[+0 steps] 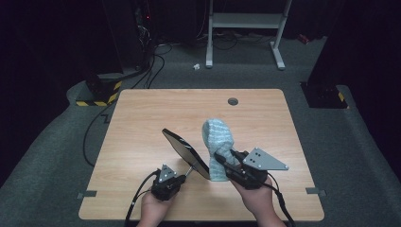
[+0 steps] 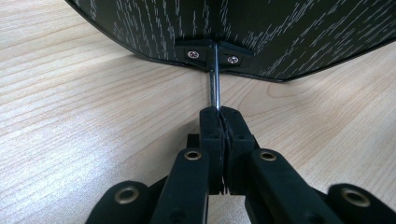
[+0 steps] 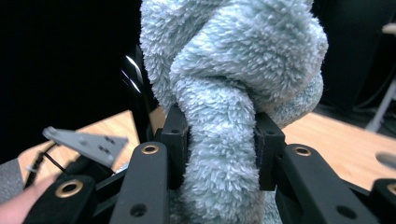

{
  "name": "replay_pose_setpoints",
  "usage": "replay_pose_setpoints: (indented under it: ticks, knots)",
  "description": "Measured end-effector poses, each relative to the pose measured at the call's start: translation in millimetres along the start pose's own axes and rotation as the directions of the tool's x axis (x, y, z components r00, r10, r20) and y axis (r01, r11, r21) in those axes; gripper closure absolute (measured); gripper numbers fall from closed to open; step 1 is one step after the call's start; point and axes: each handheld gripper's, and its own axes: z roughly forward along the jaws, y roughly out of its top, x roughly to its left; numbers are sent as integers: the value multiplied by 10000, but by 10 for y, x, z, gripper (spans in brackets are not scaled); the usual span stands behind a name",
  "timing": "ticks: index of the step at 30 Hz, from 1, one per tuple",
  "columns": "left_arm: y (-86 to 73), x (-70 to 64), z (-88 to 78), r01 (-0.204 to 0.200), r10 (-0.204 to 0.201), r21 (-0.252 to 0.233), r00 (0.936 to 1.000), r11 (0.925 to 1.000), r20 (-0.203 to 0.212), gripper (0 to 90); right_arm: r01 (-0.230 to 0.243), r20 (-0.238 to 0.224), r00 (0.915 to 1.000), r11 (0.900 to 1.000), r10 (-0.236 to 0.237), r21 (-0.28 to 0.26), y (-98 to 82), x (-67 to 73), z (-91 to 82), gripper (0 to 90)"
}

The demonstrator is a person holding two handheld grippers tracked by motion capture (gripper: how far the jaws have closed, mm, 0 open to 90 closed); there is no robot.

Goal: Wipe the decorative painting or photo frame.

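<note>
A black oval panel (image 1: 186,152) on a thin metal stem (image 2: 214,84) tilts up above the wooden table (image 1: 142,118). My left gripper (image 2: 219,114) is shut on that stem just below the panel's bracket, which has two screws. In the high view the left gripper (image 1: 184,176) sits near the table's front edge. A fluffy light-blue cloth (image 1: 217,137) is bunched and lifted to the right of the panel. My right gripper (image 3: 219,130) is shut on a rolled fold of the cloth (image 3: 233,70), both pads pressing into it. From above, the right gripper (image 1: 223,160) holds the cloth's lower part.
A round cable hole (image 1: 232,101) lies near the table's far edge. Cables trail from both grippers over the front edge. Beyond the table are a white metal frame (image 1: 246,21), floor cables and a yellow-black striped base (image 1: 99,92).
</note>
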Motion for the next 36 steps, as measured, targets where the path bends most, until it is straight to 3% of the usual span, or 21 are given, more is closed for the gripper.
replay_pose_setpoints:
  ticks: [10,16,21,27,31,36]
  knots:
    - [15,-8,17,-104,104,8,9999,9999,-87,884,595,-736,9952,9952,-653,-776,420,341,178,646]
    - [18,-19,23,-197,197,-8,9996,9998,-180,885,978,-947,9900,9923,-1048,-758,558,499,376,646]
    - [18,-21,24,-202,202,-15,9996,9998,-193,886,1141,-643,9913,9933,-1149,-155,442,496,487,655]
    - [19,-27,26,-231,231,-13,9995,9997,-224,886,796,-597,9950,9967,-806,-174,308,412,416,659]
    - [22,-27,28,-243,243,-11,9994,9997,-259,886,1048,-396,9937,9944,-1051,-95,202,424,352,659]
    - [24,-23,33,-174,173,-15,9995,9998,-273,886,819,-333,9962,9961,-808,333,-43,384,301,659]
